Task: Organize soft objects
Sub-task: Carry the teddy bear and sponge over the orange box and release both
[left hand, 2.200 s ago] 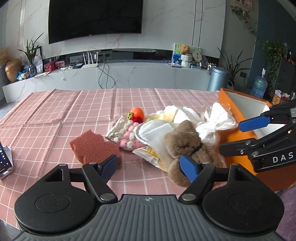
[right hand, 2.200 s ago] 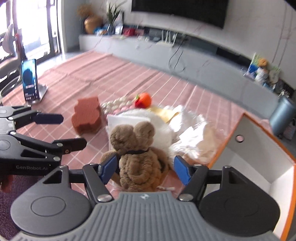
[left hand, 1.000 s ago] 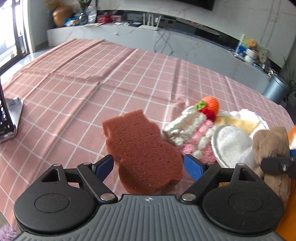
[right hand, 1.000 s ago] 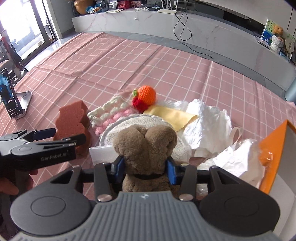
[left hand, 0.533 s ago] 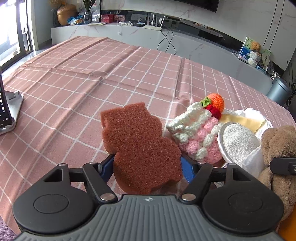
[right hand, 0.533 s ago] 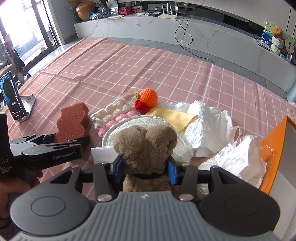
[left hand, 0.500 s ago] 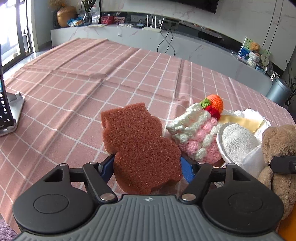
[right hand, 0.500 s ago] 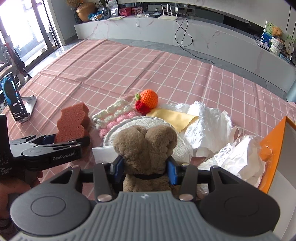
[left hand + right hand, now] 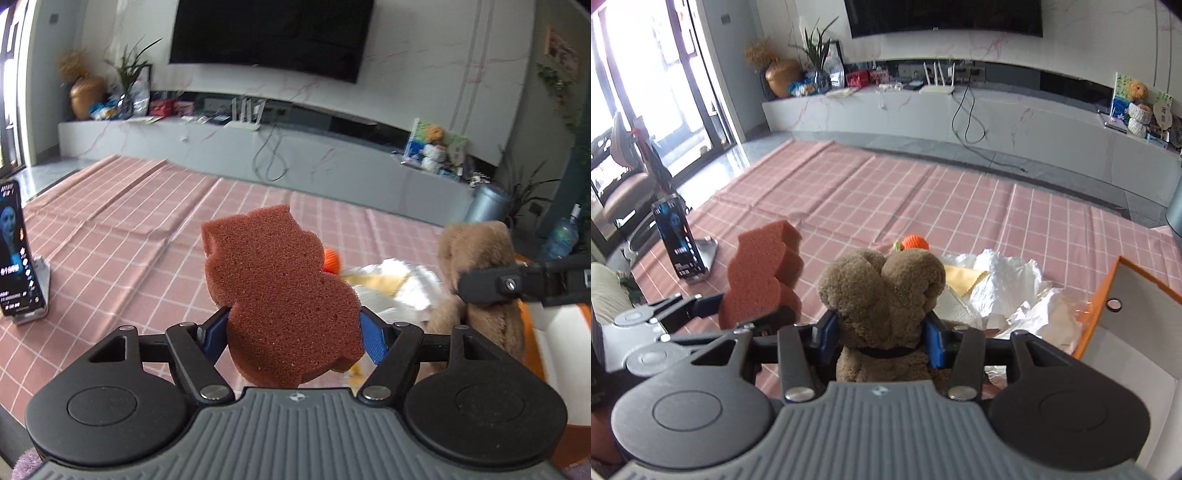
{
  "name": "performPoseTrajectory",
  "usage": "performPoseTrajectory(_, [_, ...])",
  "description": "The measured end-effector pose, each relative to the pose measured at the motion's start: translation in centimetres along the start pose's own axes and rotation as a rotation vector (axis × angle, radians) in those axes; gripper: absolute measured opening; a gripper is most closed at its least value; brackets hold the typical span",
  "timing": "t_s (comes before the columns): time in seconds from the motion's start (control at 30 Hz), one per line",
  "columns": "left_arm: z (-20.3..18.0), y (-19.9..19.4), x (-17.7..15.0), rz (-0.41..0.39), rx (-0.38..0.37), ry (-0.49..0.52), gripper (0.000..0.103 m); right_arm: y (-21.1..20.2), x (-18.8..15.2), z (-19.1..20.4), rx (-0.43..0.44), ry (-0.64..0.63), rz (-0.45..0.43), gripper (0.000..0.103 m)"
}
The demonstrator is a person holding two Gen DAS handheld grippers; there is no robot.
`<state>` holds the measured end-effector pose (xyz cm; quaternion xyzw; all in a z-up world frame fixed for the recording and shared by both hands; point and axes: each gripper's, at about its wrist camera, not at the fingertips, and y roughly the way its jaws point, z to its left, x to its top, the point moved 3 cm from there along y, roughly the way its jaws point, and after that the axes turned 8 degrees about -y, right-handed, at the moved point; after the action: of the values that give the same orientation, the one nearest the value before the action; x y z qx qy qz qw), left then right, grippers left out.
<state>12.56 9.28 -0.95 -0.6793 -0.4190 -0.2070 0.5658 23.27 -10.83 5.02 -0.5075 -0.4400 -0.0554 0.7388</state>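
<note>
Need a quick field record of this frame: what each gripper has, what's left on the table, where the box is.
left gripper: shut on brown sponge, lifted off the cloth
right gripper: shut on teddy bear, gripped at the neck, lifted
left on table: crochet orange, yellow cloth, white plastic bags
table cover: pink checked cloth
box: orange box, white inside, at the right edge, open
other: phone on stand, far left

A bench under a pink checked cloth (image 9: 894, 192). On it: a phone on a metal stand (image 9: 683, 243), crumpled white plastic bags (image 9: 1004, 280), and an orange-rimmed white box (image 9: 1126, 314).
</note>
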Motion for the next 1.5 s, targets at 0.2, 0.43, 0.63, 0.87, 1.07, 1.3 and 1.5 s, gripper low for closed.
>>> performPoseTrajectory(0.2, [-3.8,-3.4,0.3,-0.049,-0.119,0.087,0.082,-6.4,-0.5,-1.1,-0.086,0.004,-0.091,0.047])
performPoseTrajectory(0.43, [-9.4,-4.9,-0.7,-0.039,-0.301,0.238,0.082,-11.3,-3.7,-5.5,-0.254,0.067,-0.062,0.047])
performPoseTrajectory(0.63, [-15.2,-3.6,-2.2,0.055,-0.476,0.407,0.082,-12.0,-8.6,-9.9,-0.368,0.152,0.057,0.047])
performPoseTrajectory(0.87, [-20.6,-0.3,-5.4,0.196,-0.571,0.637,0.082,-10.5,-12.5,-12.9,-0.379,0.240,0.158,0.047])
performPoseTrajectory(1.07, [-23.5,1.7,-8.1,0.281,-0.566,0.751,0.082,-8.2,-13.8,-14.3,-0.346,0.264,0.217,0.047])
performPoseTrajectory(1.3, [-24.5,3.5,-9.5,0.356,-0.515,0.828,0.082,-6.3,-14.5,-14.8,-0.329,0.246,0.287,0.047])
performPoseTrajectory(1.5, [-24.6,4.6,-10.5,0.390,-0.478,0.884,0.083,-4.9,-14.9,-15.2,-0.318,0.230,0.334,0.048])
